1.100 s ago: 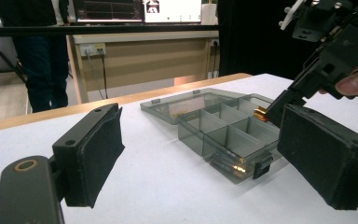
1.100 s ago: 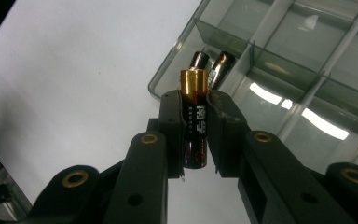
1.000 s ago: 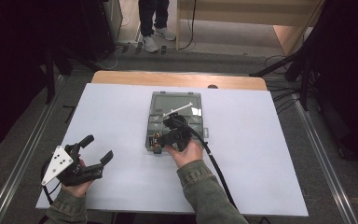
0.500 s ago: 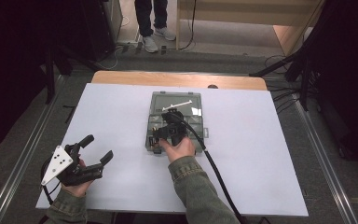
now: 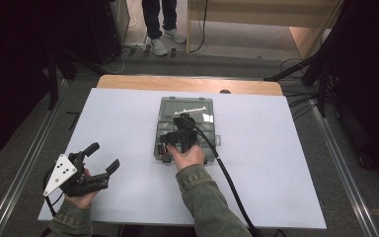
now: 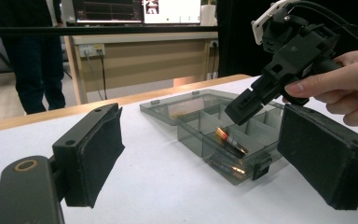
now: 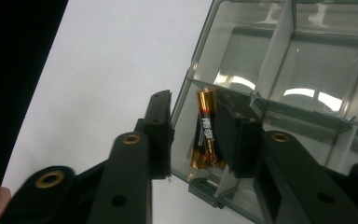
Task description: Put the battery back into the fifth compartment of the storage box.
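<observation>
A clear grey compartment box [image 5: 205, 129] lies open mid-table, its lid flat on the far side. My right gripper [image 5: 170, 143] hovers over the box's near-left corner, open. In the right gripper view [image 7: 193, 98] one jaw hangs outside the box wall and the other inside, with a few gold-and-black batteries [image 7: 204, 135] in the corner compartment between them, untouched. My left gripper [image 5: 103, 157] is held open and empty near the table's front left. Through its own wide jaws [image 6: 203, 119] I look at the box [image 6: 193, 135], the batteries [image 6: 230, 141] and the right gripper [image 6: 249, 103] tilted down over them.
The right gripper's black cable [image 5: 227, 177] trails across the white table [image 5: 286, 163] toward the front edge. A person's legs [image 5: 160, 19] stand beyond the wooden far edge [image 5: 187, 84]. A wooden desk [image 6: 140, 56] stands behind.
The right hand has shifted slightly left, bringing its gripper over the box's near-left corner. The left gripper has stayed where it was.
</observation>
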